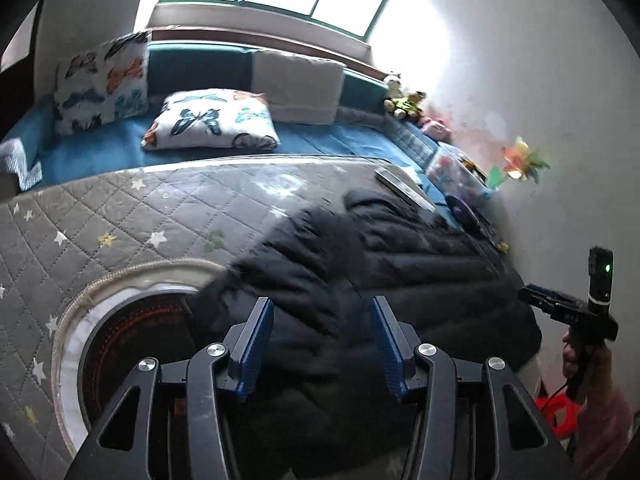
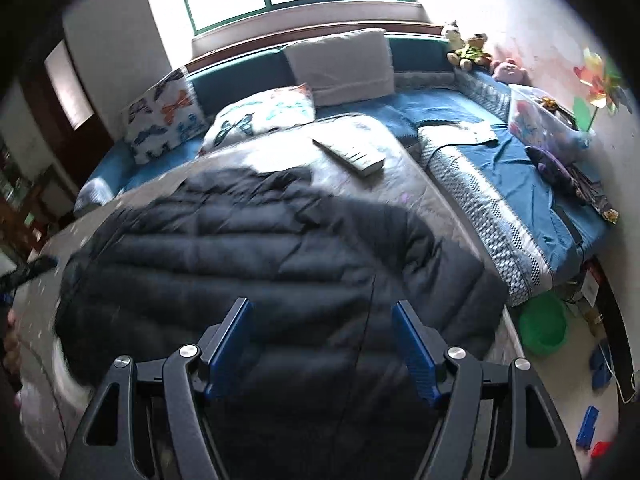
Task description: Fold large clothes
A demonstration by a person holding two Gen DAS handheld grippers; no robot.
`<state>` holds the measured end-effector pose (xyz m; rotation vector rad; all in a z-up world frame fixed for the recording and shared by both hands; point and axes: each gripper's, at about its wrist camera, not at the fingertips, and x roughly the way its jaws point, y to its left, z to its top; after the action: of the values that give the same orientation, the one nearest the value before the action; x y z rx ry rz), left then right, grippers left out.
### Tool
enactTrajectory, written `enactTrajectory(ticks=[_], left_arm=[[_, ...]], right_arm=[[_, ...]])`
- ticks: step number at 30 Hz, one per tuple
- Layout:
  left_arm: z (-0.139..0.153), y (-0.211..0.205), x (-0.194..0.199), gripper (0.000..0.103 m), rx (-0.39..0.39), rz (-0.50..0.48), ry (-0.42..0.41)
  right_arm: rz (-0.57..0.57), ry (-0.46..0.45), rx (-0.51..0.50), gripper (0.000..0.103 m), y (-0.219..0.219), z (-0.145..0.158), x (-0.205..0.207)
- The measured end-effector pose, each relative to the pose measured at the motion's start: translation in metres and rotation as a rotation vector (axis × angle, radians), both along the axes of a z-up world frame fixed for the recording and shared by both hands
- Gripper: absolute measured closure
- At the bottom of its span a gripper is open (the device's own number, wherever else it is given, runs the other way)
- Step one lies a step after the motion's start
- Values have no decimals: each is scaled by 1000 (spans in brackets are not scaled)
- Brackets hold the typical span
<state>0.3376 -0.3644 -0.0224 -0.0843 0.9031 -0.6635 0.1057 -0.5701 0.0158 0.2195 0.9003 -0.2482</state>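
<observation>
A dark padded jacket point(image 1: 400, 260) point(image 2: 260, 240) lies spread on the grey quilted bed cover point(image 1: 120, 216). My left gripper point(image 1: 322, 304) hovers over the jacket's near left part. Its blue pads stand apart with only the fabric below them and nothing pinched. My right gripper point(image 2: 321, 304) stands open above the jacket's near edge, its pads wide apart and empty. In the left wrist view the right gripper's body point(image 1: 568, 312) shows at the far right, held by a hand in a pink sleeve.
A flat book point(image 2: 352, 154) lies on the cover beyond the jacket. Butterfly pillows point(image 1: 212, 120) and a grey cushion point(image 2: 340, 64) sit at the back on a blue sheet. Toys and a clear box point(image 2: 540, 116) line the right wall. A green basin point(image 2: 544, 324) stands on the floor.
</observation>
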Motion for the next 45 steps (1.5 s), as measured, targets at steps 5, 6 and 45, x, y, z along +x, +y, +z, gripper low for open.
enactTrajectory(ticks=[5,6,45], left_arm=[[-22,-7,-32,49,63,-37,21],[-31,-9,-34,49,85,-30,39],[10,2,-151,39,233,63,-156]], right_arm=[[-1,59,-15,25,12,-15,-27],[-12,70,3,25,9,-21,-30],[-3,-69,-130,25,115,-10,-54]])
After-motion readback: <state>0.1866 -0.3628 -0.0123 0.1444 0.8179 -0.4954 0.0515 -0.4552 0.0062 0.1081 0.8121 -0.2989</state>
